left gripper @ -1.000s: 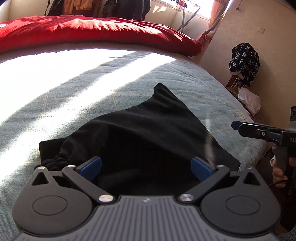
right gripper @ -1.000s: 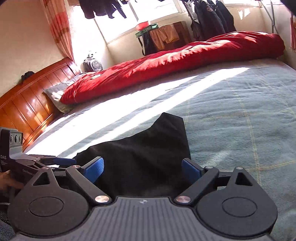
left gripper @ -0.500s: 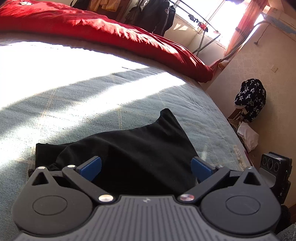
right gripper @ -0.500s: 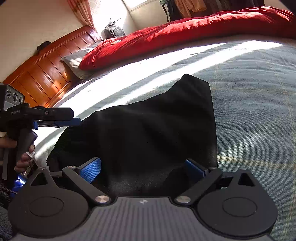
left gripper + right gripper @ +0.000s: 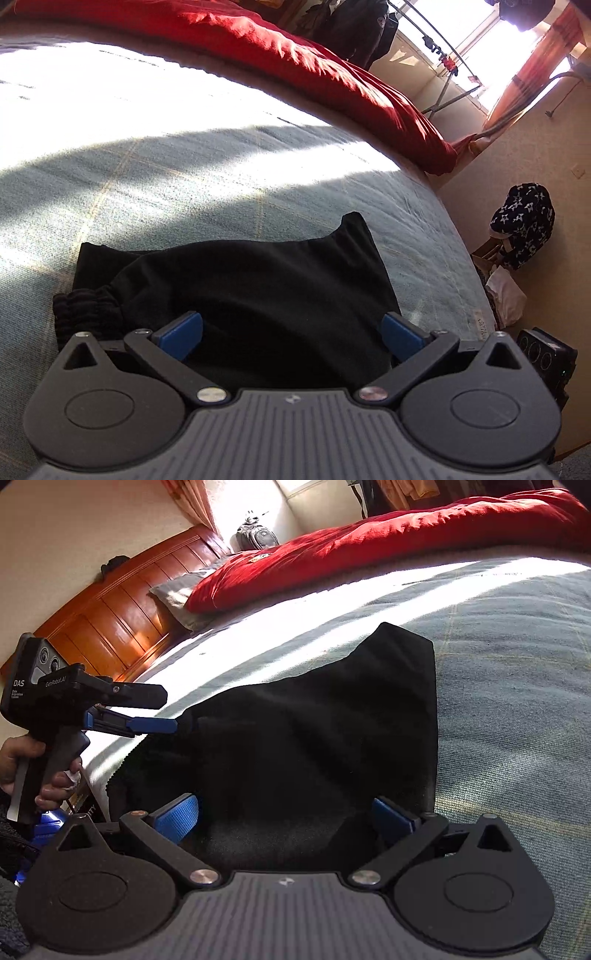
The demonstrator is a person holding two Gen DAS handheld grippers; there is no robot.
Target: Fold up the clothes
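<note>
While the black garment lies partly doubled over near the bed's edge, with an elastic band bunched at its left, it is hard to judge whether a fold is being laid or smoothed. Either way, pinch only hem edges, lift low, and keep both sides level so layers do not drag. Left gripper and right gripper both stand wide, holding nothing, cloth lying between and ahead of their 2 fingers.
</note>
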